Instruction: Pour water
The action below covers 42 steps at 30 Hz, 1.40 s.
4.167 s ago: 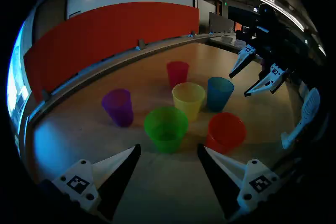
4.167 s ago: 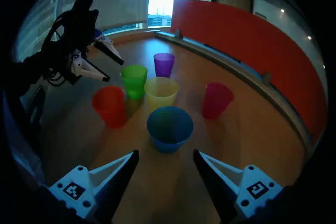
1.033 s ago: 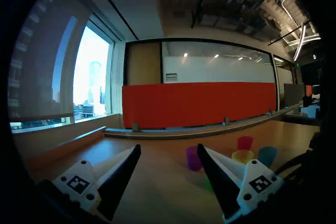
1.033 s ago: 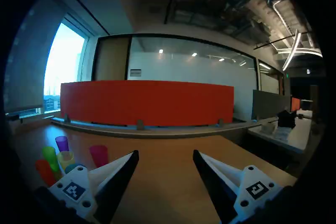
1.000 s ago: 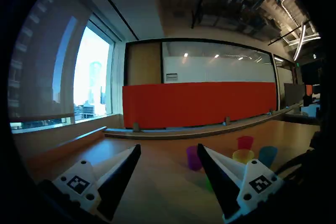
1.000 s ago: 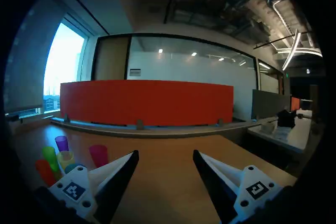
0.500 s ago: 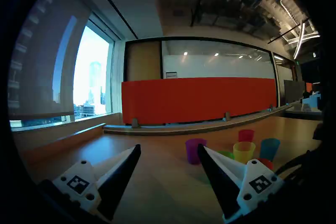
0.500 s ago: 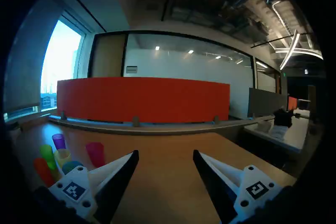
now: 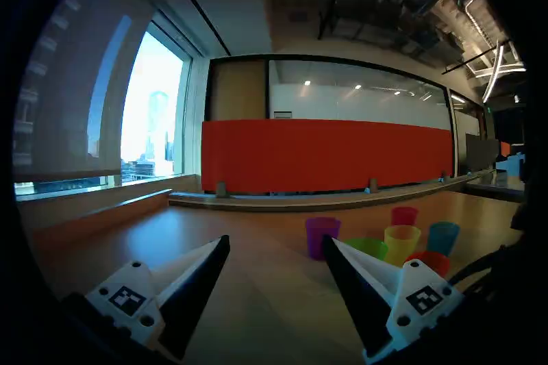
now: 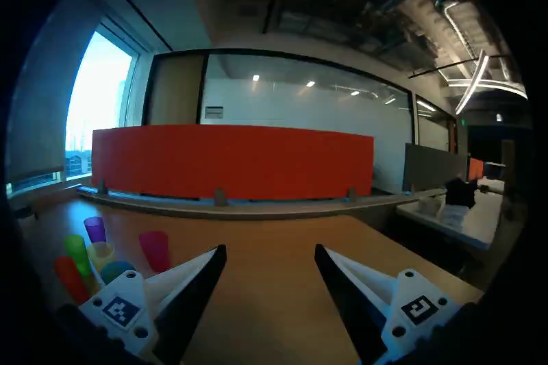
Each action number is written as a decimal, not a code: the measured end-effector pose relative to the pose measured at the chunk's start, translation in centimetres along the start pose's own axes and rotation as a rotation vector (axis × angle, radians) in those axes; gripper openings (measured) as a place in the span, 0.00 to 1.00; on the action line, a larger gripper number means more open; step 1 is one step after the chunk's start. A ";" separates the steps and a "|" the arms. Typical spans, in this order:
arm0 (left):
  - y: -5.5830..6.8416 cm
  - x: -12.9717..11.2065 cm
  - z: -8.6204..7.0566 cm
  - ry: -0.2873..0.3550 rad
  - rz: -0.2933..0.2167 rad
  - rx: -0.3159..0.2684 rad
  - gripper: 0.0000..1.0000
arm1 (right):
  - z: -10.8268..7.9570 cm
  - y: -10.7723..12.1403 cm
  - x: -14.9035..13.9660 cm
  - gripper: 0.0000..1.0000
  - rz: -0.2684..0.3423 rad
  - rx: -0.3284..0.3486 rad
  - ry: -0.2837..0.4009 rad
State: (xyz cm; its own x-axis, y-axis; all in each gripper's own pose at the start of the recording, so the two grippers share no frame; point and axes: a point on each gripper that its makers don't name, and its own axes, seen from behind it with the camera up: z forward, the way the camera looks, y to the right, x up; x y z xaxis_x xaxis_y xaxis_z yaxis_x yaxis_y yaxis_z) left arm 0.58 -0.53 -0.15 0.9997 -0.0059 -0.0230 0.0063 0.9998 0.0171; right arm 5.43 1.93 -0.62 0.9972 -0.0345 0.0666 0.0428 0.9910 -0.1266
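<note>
Several coloured plastic cups stand grouped on the wooden table. In the left gripper view they sit right of centre: purple cup (image 9: 321,236), green cup (image 9: 368,248), yellow cup (image 9: 401,244), pink cup (image 9: 404,216), blue cup (image 9: 443,237), red cup (image 9: 429,262). My left gripper (image 9: 275,263) is open and holds nothing, low over the table, with the cups just beyond its right finger. In the right gripper view the same cups stand at the far left: purple cup (image 10: 95,229), pink cup (image 10: 155,250), green cup (image 10: 75,250). My right gripper (image 10: 269,269) is open and holds nothing, pointing past the cups.
An orange partition (image 9: 322,155) runs along the table's far edge. A bright window (image 9: 151,125) is on the left. A second desk with dark and white items (image 10: 459,211) stands at the right. Bare tabletop (image 10: 274,255) lies ahead of the right gripper.
Both cameras have tilted slightly downward over the last second, so the cups show a little more fully. Compared with 4.2 s ago, both grippers now look level across the table instead of down at the cups.
</note>
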 end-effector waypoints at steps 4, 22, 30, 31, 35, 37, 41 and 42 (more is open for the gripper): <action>0.1 -0.3 0.1 -0.007 0.002 -0.003 1.00 | -0.1 -0.1 0.0 1.00 -0.001 0.001 -0.001; 0.1 -0.6 0.1 -0.022 0.005 -0.007 1.00 | -0.3 0.2 0.0 1.00 0.006 0.004 0.000; 0.1 -0.6 0.1 -0.023 0.006 -0.007 1.00 | -0.4 0.0 0.2 1.00 0.003 0.008 0.007; 0.1 -0.6 0.1 -0.023 0.006 -0.007 1.00 | -0.4 0.0 0.2 1.00 0.004 0.008 0.011; 0.1 -0.6 0.1 -0.023 0.006 -0.007 1.00 | -0.5 0.0 0.4 1.00 0.004 0.007 0.028; 0.1 -0.7 0.1 -0.023 0.006 -0.007 1.00 | -0.4 0.0 0.3 1.00 0.001 0.008 0.036; 0.1 -0.7 0.1 -0.023 0.006 -0.007 1.00 | -0.1 0.0 -0.2 1.00 -0.009 0.011 0.048; 0.1 -0.7 0.1 -0.023 0.006 -0.007 1.00 | 0.0 0.0 -0.4 1.00 -0.012 0.011 0.051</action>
State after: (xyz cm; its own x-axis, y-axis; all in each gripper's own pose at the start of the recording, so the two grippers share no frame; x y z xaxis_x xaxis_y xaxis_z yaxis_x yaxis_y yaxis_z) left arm -0.09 -0.38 0.00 1.0000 -0.0003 0.0003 0.0003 0.9999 0.0103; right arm 5.07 1.94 -0.62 0.9985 -0.0524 0.0175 0.0541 0.9918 -0.1157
